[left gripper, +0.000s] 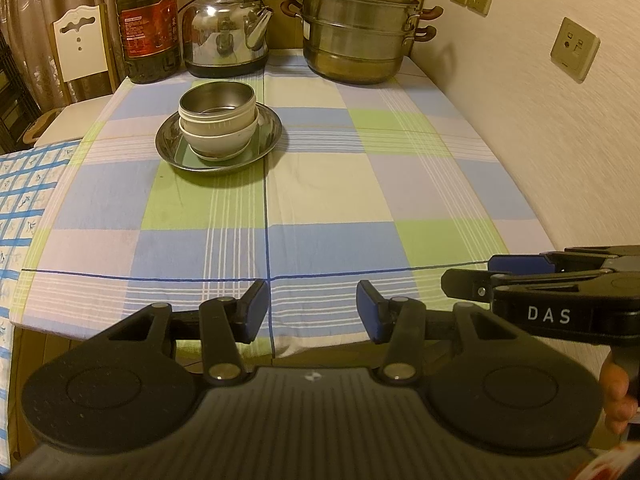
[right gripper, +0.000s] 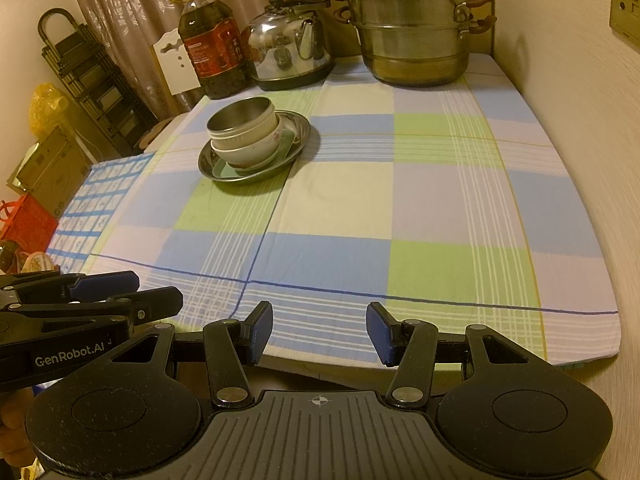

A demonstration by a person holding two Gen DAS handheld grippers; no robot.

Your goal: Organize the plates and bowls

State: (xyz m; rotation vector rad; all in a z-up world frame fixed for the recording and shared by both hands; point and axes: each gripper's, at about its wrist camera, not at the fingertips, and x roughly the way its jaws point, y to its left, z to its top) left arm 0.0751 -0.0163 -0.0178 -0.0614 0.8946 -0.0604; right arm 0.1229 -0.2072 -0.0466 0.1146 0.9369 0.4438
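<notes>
A metal plate lies on the checked tablecloth at the far left, with a small green plate inside it. On these rests a white bowl, and a steel bowl is nested in it. My left gripper hovers over the table's near edge, open, nothing between its blue pads. My right gripper hangs beside it, also open and empty. Each one appears from the side in the other's view: the right gripper, the left gripper.
At the back stand an oil bottle, a steel kettle and a stacked steamer pot. A wall runs along the right side. A chair and boxes are to the left.
</notes>
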